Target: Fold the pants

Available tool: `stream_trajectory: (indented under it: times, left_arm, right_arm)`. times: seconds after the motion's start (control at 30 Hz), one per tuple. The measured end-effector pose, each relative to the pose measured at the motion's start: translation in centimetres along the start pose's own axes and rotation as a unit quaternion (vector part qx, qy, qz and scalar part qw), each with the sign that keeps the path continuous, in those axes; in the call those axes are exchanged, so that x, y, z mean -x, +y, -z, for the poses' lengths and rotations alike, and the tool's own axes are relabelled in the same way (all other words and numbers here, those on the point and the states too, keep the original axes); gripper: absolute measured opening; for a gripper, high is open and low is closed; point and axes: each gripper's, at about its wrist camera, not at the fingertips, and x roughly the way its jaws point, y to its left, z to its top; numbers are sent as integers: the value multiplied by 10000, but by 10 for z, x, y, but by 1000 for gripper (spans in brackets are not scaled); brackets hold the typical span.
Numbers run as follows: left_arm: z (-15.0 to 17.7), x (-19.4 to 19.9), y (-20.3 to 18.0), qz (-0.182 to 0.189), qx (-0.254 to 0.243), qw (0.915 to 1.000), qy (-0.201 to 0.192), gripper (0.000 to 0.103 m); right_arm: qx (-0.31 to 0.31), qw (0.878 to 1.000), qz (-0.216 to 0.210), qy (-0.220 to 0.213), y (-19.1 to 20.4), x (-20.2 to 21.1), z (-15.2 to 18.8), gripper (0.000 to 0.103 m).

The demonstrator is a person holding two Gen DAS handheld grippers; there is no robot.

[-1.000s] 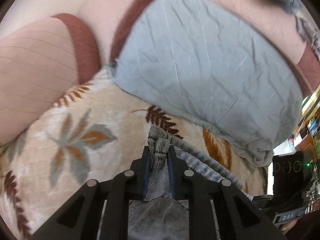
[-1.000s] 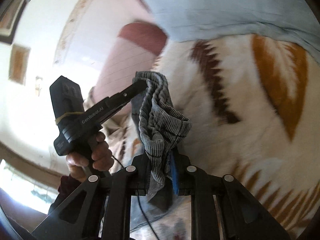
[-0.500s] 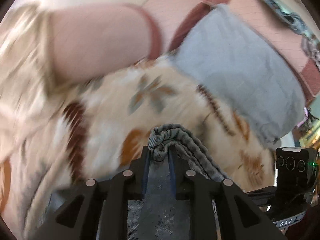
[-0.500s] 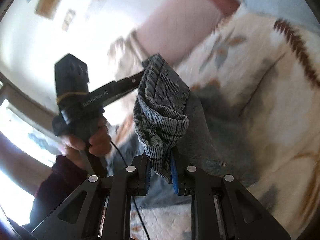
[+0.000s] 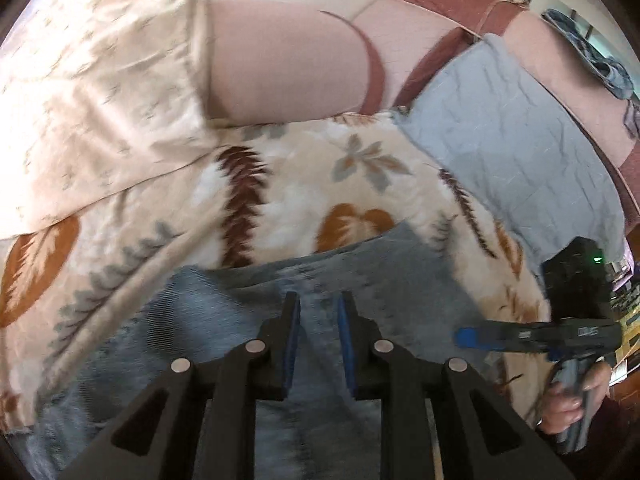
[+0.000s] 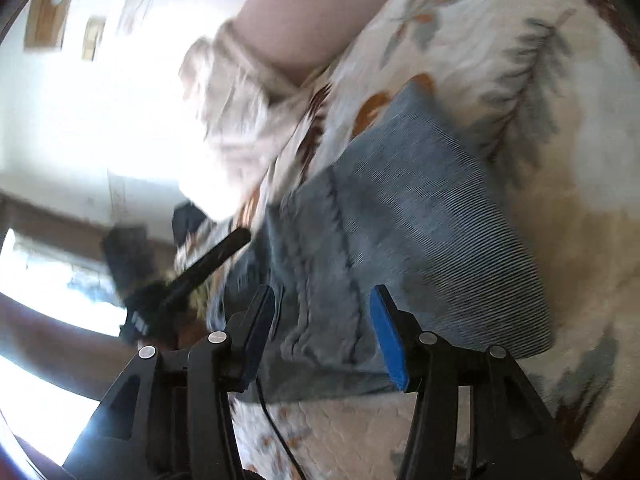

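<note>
The grey-blue ribbed pants (image 5: 372,276) lie folded flat on the leaf-patterned blanket (image 5: 280,184). My left gripper (image 5: 318,304) is open just above the pants, nothing between its blue pads. In the right wrist view the pants (image 6: 420,220) lie as a folded rectangle with a seam running down the near part. My right gripper (image 6: 322,300) is open wide above the near edge of the pants and holds nothing. The right gripper also shows in the left wrist view (image 5: 464,336), at the right edge of the pants.
A light blue cloth (image 5: 516,148) lies over the pink sofa back (image 5: 288,68). A cream patterned cushion (image 5: 96,92) sits at the left. The left gripper shows blurred in the right wrist view (image 6: 208,260), beside a bright window.
Both grippers held the bunched pants waistband before. Now both have opened and let go, and the pants lie flat on the blanket. Both cameras have swung.
</note>
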Motion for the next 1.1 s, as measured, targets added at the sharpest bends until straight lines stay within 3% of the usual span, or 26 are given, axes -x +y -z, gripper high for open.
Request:
stream_trajectory:
  times: [0.1, 0.3, 0.5, 0.63, 0.73, 0.8, 0.83, 0.93, 1.03, 1.1]
  left_arm:
    - [4, -21, -29, -112, -283, 9991, 285, 22]
    - [49, -65, -57, -508, -789, 9889, 1152, 22]
    - [62, -57, -56, -618, -526, 9929, 872, 20]
    - [67, -37, -53, -636, 17, 9962, 591, 20]
    - [84, 9, -49, -869, 240, 9959, -26, 21]
    - [106, 51, -39, -1075, 484, 9916, -532, 29]
    - [119, 72, -33, -1200, 641, 9878, -760, 35]
    - [170, 135, -4, -1714, 1320, 9647, -1499, 54]
    - [224, 185, 21, -2549, 1976, 9234, -2080, 62]
    - [255, 207, 36, -3145, 2437, 8899, -2230, 69]
  right_arm:
    - [-135, 9996, 214, -108, -6, 2, 2, 50]
    - [-354, 9974, 597, 190, -20, -5, 9, 49]
    - [-205, 9960, 750, 440, -22, -11, 14, 46]
    - [-197, 9964, 696, 434, -18, -9, 15, 46]
    - [39, 9969, 721, 297, -4, 2, 19, 54]
    - [334, 9969, 692, 154, 10, 9, 22, 59]
    - [410, 9973, 604, 98, 15, 11, 23, 60]
    - [571, 9979, 290, -86, 32, 12, 28, 60]
    - [823, 9961, 189, -239, 55, 6, 38, 61]
    - [1113, 9931, 198, -298, 73, -2, 49, 62]
